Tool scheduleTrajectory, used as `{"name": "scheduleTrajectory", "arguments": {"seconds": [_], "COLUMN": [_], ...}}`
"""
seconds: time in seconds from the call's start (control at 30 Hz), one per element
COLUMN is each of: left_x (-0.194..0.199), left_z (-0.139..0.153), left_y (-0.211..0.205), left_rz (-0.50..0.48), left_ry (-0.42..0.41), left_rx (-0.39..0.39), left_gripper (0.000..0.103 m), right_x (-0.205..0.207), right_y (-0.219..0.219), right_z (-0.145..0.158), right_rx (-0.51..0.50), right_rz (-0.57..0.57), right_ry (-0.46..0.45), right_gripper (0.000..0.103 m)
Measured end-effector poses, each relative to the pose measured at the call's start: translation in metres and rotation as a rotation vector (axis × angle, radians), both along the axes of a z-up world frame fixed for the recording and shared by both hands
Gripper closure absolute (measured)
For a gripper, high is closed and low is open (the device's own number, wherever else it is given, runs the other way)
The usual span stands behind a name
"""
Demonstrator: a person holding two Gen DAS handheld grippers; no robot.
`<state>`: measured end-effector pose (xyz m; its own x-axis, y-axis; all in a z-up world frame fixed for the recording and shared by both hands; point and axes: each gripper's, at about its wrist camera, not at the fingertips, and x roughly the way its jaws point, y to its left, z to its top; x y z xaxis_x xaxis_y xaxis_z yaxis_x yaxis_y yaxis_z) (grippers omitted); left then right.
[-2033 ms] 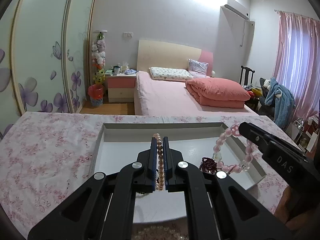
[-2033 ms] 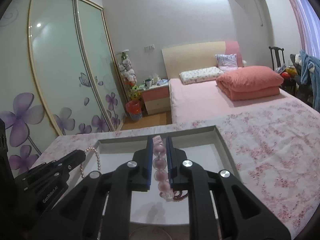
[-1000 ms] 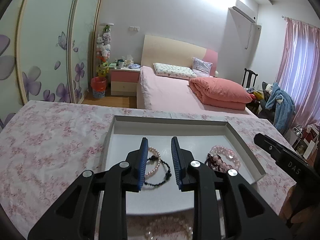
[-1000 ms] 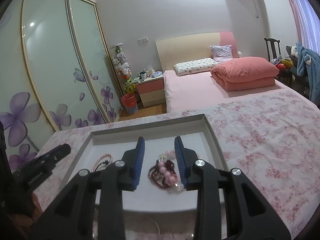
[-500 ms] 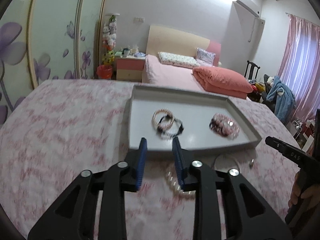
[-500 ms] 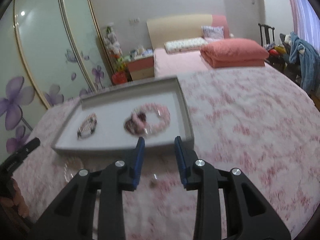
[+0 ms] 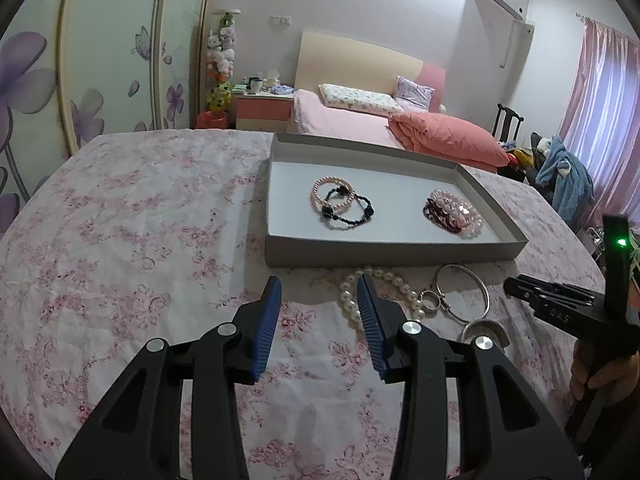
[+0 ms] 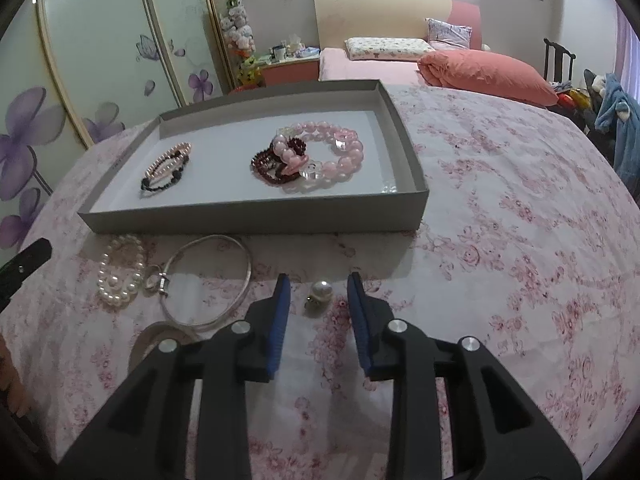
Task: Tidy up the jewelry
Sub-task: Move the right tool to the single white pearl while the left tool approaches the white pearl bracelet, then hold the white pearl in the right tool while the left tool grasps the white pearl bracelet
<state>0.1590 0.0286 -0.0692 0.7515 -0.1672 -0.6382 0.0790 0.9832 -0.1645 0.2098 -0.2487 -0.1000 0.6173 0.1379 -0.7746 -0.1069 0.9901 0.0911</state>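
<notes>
A grey tray [image 7: 394, 254] [image 8: 256, 220] lies on the floral cloth. In it lie a pale pink bead bracelet with a black one [image 7: 340, 200] [image 8: 168, 166], and a pink bead bracelet on a dark red one [image 7: 454, 212] [image 8: 316, 156]. In front of the tray lie a white pearl bracelet [image 7: 378, 292] [image 8: 120, 276], a silver bangle [image 7: 462, 294] [image 8: 208, 284] and a pearl earring [image 8: 320, 294]. My left gripper [image 7: 319, 294] hovers just left of the pearl bracelet, its jaws opening and empty. My right gripper [image 8: 315, 294] straddles the earring, its jaws closing without touching it.
A second silver ring piece [image 7: 482, 330] [image 8: 160, 334] lies near the bangle. The floral cloth [image 7: 132, 240] spreads wide to the left, and to the right [image 8: 520, 220] in the right wrist view. A bed [image 7: 400, 124] and a wardrobe stand behind the table.
Both grippers let their bracelets go into the tray, then drew back and sank to the cloth in front of it. The earring now sits between the right jaws.
</notes>
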Motion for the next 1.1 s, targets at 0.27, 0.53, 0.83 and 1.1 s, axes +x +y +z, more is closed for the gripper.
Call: {"name": "scheduleTrajectory", "arguments": {"seconds": [0.27,0.53,0.83,1.1], "left_x": [0.001,0.004,0.031,0.038], "left_z": [-0.003,-0.008,-0.022,-0.032], "left_y": [-0.011,-0.017,-0.037,-0.04], "left_rz": [-0.027,-0.041,-0.064,-0.046], "left_ry": [0.022,0.047,0.134,0.176], "left_rx": [0.006,0.006,0.04,0.153], "left_gripper": [0.062,0.062,0.063,0.082], "right_x": [0.005,0.003,0.002,0.001], "right_y": [0.0,-0.003,-0.003,-0.004], "right_z": [0.0,0.0,0.0,0.0], "right_rx": [-0.027,-0.016,-0.01,-0.004], "right_rz": [-0.005,-0.005,-0.005,-0.004], "right_ry": [0.0,0.0,0.001,0.002], "right_gripper": [0.089,0.089,0.089,0.089]}}
